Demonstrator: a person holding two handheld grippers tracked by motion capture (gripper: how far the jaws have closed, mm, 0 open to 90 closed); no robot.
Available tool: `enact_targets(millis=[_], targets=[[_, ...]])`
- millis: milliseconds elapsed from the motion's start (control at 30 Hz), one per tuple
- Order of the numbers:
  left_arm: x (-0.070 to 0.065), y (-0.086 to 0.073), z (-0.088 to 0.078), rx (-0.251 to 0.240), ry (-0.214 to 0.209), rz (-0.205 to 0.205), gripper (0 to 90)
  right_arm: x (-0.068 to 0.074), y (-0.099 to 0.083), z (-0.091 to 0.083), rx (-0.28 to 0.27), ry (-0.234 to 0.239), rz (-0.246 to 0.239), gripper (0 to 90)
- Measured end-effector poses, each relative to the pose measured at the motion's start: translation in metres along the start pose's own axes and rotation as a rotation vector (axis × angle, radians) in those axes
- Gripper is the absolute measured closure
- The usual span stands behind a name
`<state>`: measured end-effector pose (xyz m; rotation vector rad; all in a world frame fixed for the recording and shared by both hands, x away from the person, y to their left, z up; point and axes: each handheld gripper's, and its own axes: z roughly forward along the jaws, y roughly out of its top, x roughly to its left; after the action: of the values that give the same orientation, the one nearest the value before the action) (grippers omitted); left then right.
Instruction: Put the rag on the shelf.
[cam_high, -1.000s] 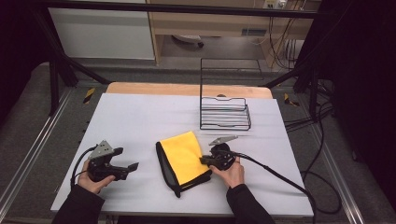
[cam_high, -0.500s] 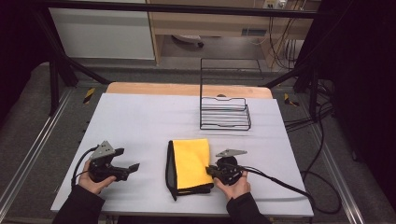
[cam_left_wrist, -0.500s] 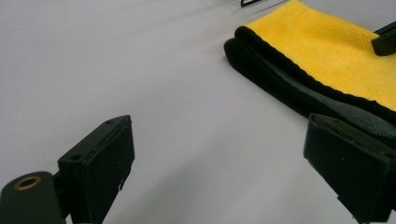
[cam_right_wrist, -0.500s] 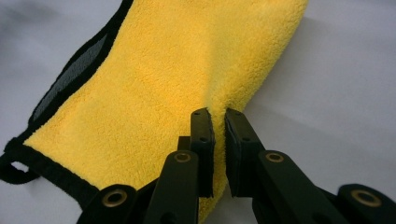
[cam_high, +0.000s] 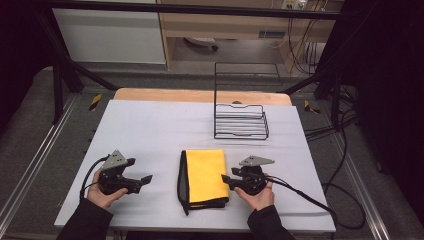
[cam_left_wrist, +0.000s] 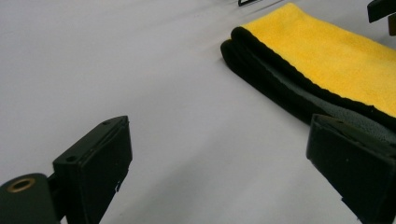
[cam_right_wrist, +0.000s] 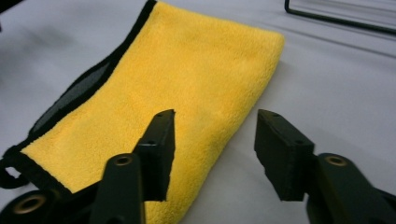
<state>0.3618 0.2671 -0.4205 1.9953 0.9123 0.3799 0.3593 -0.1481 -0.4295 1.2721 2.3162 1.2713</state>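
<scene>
Folded yellow microfibre cloth w/ black trim lies flat near front edge of the table, between the two grippers. R gripper sits at cloth's right edge, jaws just been opening, now about half apart w/ nothing between them, one pad over the cloth edge, not pressing. L gripper rests well left of cloth, jaws wide, empty; wire rack stands behind cloth.

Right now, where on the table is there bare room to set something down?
The widest bare patch is the far left, behind the left hand-held gripper and left of the rack. A smaller strip lies between that gripper and the cloth. It is crowded where the right hand-held gripper sits at the cloth's right edge.
</scene>
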Motion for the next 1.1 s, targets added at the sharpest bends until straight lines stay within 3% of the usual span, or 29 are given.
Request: enact_targets(millis=[67,167,267,433,733,967,1100], targets=[[-0.001,0.003,0.003,0.003,0.001,-0.007,6.0,-0.008,0.002,-0.003,-0.007,0.041,-0.012,38.6],[-0.003,0.009,0.007,0.019,0.008,0.005,5.9,-0.015,0.006,-0.006,-0.009,0.037,-0.077,27.1],[-0.007,0.016,0.012,0.030,0.012,0.014,5.5,-0.020,0.008,-0.007,-0.033,0.054,-0.094,15.9],[-0.013,0.031,0.020,0.031,0.015,0.026,5.9,-0.029,0.008,-0.007,-0.045,0.065,-0.094,7.0],[-0.026,0.056,0.053,0.062,0.017,0.050,6.7,-0.033,0.007,-0.010,-0.030,0.024,-0.128,3.2],[-0.030,0.072,0.083,0.082,0.027,0.009,11.7,-0.030,0.005,-0.009,-0.031,0.019,-0.128,3.1],[-0.029,0.078,0.101,0.114,0.056,-0.019,18.3,-0.030,0.005,-0.009,-0.030,0.015,-0.130,3.0]])
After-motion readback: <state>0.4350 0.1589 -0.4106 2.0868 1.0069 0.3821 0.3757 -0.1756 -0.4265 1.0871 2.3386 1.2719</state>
